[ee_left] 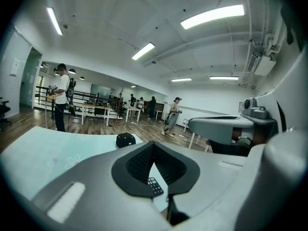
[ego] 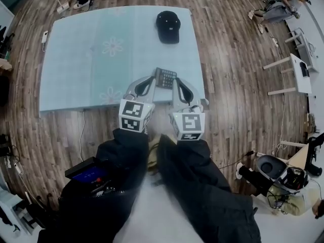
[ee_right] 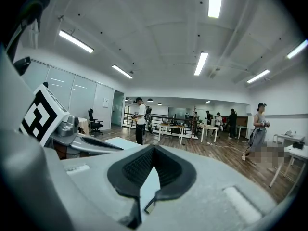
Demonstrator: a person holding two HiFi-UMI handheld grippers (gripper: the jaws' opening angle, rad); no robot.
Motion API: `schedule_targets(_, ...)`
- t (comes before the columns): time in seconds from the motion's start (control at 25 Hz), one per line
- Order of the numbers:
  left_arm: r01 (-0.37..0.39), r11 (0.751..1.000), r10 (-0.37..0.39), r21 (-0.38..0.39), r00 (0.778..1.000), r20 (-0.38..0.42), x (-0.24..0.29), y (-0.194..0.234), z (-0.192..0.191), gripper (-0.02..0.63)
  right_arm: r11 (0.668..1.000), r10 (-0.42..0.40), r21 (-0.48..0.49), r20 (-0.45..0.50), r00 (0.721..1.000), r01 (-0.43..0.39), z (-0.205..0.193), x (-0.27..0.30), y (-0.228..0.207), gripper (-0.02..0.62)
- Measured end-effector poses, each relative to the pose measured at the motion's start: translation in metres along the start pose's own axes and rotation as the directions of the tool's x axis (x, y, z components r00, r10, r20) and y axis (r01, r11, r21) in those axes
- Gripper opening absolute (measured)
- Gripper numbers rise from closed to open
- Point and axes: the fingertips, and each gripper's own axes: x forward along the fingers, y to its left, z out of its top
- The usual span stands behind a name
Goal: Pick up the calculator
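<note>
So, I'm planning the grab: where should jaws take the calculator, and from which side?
Probably the near edge of the calculator, coming low from the front of the table: it lies flat and thin, close to that front.

The table (ego: 71, 59) wears a pale aqua cover printed with faint white flowers. A black cap (ego: 168, 27) sits near its far edge. The calculator (ego: 165, 77) at the near edge is dark, one key green. The left gripper (ego: 151, 79) and right gripper (ego: 175, 81) are light grey with black ribbed pads (ee_left: 137, 165) and black-on-white square markers. The floor (ego: 238, 59) is brown wood planking.
</note>
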Motion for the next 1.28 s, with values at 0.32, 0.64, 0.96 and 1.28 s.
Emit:
schedule_targets(0.32,-0.059,0.998,0.059,-0.003,0.996,-0.074,0.019,0.022,-0.022,0.0,0.996,0.069,0.069,-0.065,0.995,-0.065,-0.034,0.029,-0.005,0.002)
schedule_targets(0.64,-0.124,0.992,0.122,0.005,0.974,-0.188,0.049,0.033,-0.069,0.0,0.985,0.147,0.112,-0.136,0.98,-0.132,-0.079,0.05,-0.027,0.002)
schedule_targets(0.96,-0.149,0.987,0.123,-0.059,0.939,-0.32,0.077,0.048,-0.129,0.0,0.969,0.217,0.173,-0.252,0.943,-0.176,-0.124,0.072,-0.033,0.002)
schedule_targets(1.28,-0.159,0.981,0.093,-0.109,0.885,-0.456,0.106,0.065,-0.192,0.0,0.956,0.273,0.203,-0.355,0.894,-0.211,-0.175,0.098,-0.032,0.002)
